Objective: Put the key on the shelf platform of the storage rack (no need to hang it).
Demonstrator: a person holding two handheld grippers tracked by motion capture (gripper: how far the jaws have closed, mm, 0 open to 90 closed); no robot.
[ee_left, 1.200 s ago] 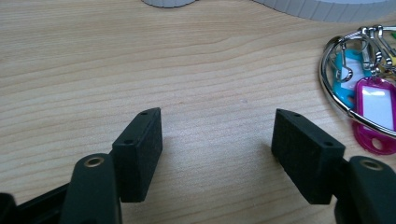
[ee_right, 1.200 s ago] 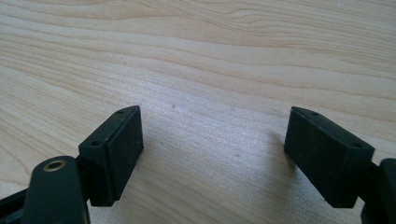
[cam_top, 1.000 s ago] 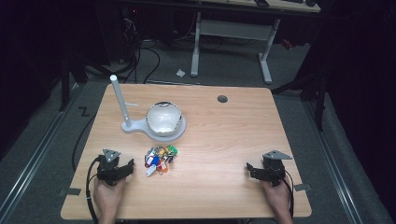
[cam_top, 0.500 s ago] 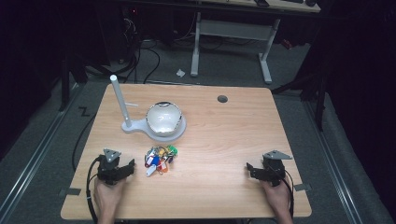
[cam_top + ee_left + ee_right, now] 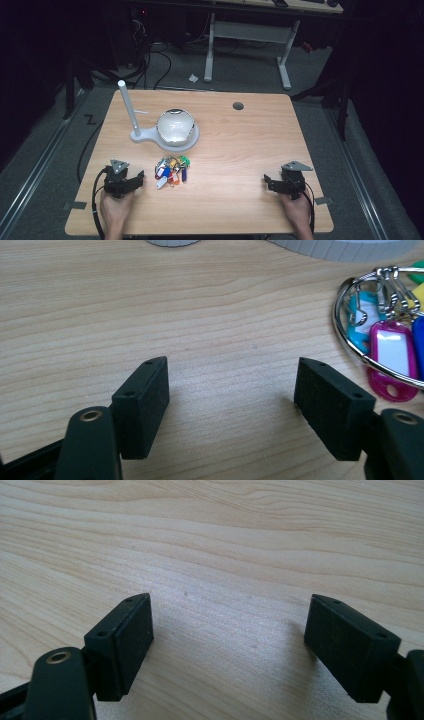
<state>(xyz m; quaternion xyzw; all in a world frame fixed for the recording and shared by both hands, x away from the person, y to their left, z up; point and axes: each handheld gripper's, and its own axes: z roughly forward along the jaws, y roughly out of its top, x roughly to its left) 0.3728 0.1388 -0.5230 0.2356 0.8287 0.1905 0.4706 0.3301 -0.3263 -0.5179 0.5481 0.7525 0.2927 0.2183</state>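
Note:
A bunch of coloured key tags (image 5: 171,170) on a metal ring lies near the table's front middle. In the left gripper view the ring (image 5: 350,335) and a pink tag (image 5: 392,352) sit at the right edge. My left gripper (image 5: 141,176) rests on the table just left of the tags, open, with bare wood between its jaws (image 5: 231,390). My right gripper (image 5: 266,180) rests at the front right, open, and its own view shows plain wood between the jaws (image 5: 227,630). A white stand with an upright post (image 5: 127,107) and a shiny bowl (image 5: 174,127) is behind the tags.
The wooden table (image 5: 250,145) has a round cable hole (image 5: 238,106) near its far edge. A hand holds each gripper at the front edge. Dark floor, cables and another desk's legs (image 5: 282,60) lie beyond the table.

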